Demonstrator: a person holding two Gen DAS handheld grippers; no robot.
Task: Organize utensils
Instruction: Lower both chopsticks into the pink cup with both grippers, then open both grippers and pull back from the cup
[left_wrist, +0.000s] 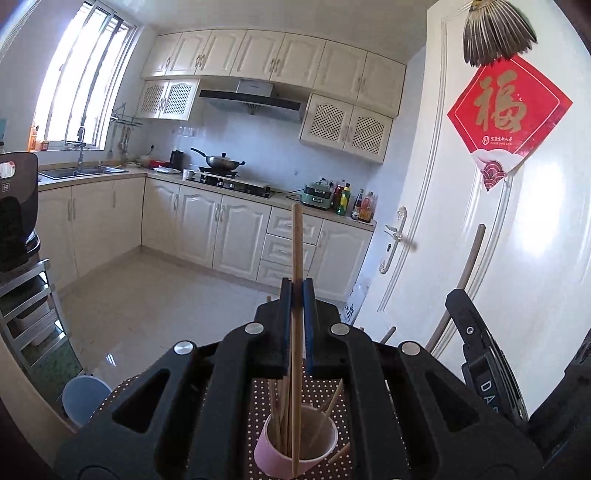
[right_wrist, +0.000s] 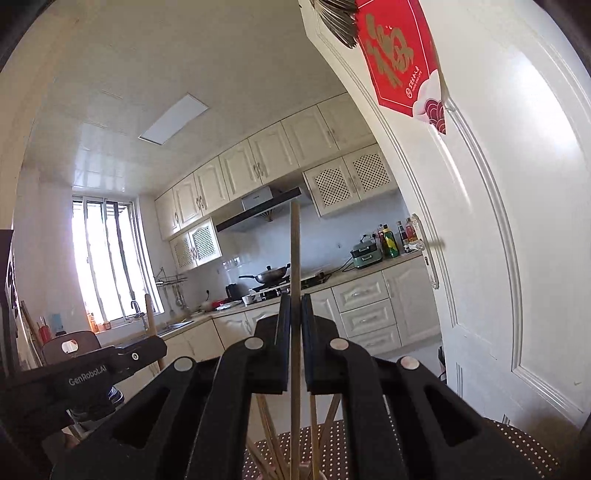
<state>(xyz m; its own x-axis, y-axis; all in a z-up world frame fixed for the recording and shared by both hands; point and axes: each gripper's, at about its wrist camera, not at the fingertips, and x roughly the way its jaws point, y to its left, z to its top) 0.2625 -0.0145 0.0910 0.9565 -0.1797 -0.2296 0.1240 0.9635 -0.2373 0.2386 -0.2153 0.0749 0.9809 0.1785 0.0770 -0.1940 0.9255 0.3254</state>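
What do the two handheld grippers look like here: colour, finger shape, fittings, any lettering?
Both are matte black plastic. The left gripper and right gripper each have two flat, slab-like fingers on angular linkage arms with triangular cut-outs and round silver pivot caps. The left one's right finger looks dark blue on its inner face. The left gripper's side reads "GenRobot.AI" in white. No cables, hands or sleeves show.

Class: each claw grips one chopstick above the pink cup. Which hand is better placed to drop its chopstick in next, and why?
Probably left. The left claw holds its chopstick upright, its lower end already inside the pink cup. From the right claw, the cup is barely visible.
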